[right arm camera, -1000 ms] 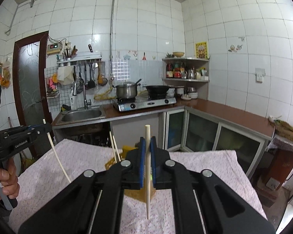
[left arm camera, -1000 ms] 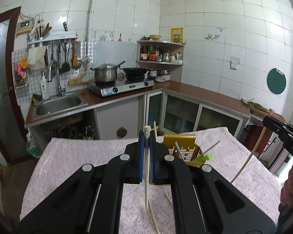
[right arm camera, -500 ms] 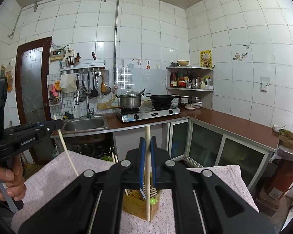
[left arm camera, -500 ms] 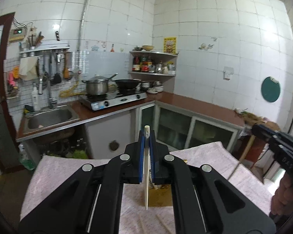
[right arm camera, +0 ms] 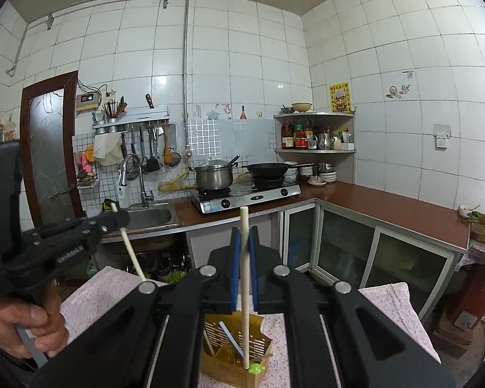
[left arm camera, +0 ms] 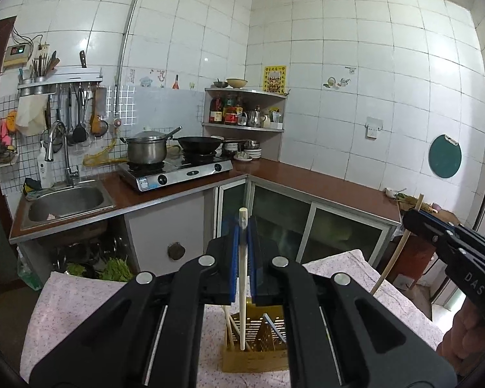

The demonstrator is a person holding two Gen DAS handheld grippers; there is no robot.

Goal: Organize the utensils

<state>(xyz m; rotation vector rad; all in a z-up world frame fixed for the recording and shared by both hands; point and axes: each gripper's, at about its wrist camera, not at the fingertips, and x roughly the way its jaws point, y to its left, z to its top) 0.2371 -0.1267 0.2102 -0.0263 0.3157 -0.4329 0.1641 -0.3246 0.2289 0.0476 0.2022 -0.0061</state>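
My left gripper is shut on a pale chopstick held upright; its lower tip hangs over the yellow slotted utensil holder on the pink cloth-covered table. My right gripper is shut on another pale chopstick, its tip inside the same holder. The holder has other chopsticks, a metal-handled utensil and a green piece in it. The right gripper shows in the left wrist view, and the left gripper in the right wrist view.
Behind the table runs a brown L-shaped kitchen counter with a sink, a gas stove with pot and wok, and a corner shelf. Glass cabinet doors stand just beyond the table's far edge.
Both grippers have risen and drawn in over the holder with their chopsticks. The holder now sits directly below both chopstick tips.
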